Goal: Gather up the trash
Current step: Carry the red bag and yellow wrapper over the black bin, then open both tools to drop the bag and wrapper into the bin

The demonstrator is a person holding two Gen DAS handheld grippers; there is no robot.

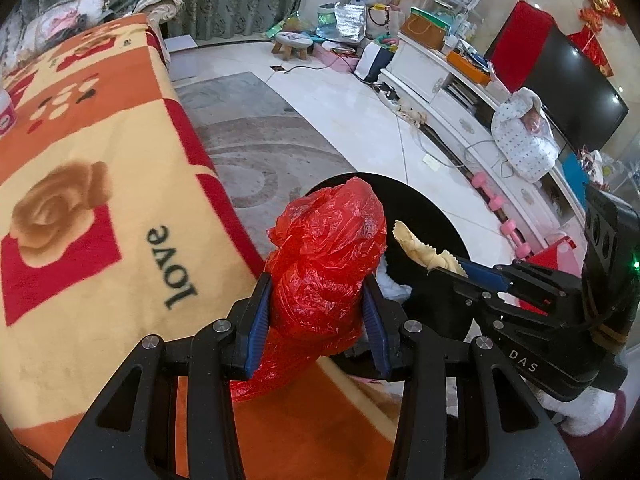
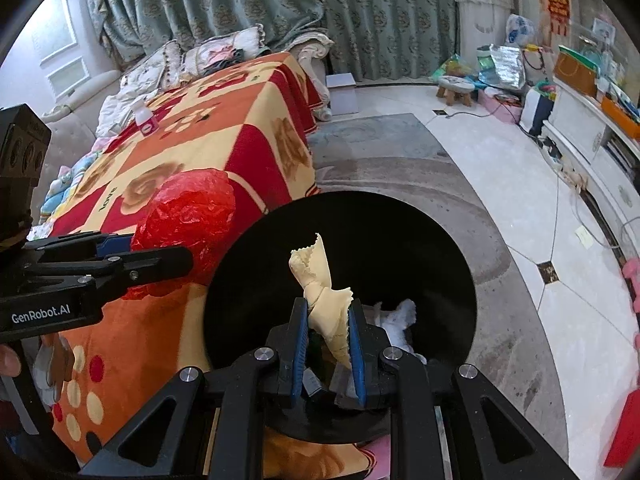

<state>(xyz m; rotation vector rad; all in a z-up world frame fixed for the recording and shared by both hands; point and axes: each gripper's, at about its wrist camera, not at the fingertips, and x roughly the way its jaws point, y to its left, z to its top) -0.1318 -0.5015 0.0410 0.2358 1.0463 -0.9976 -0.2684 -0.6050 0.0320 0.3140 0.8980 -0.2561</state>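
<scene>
The left gripper (image 1: 318, 306) fingers are pinching a red bag (image 1: 326, 264), its long axis running out along the fingers, beside the bin (image 2: 460, 280) rim on the blanket (image 1: 100, 184) side. The right gripper (image 2: 328, 340) fingers, pressed nearly together, are pinching a cream wrapper (image 2: 322, 296), standing up over the bin's mouth, so this hand is nearer the drop. White scraps (image 2: 396, 316) are lying inside the bin; its depth is lost in black, and its near rim is hidden behind the fingers.
</scene>
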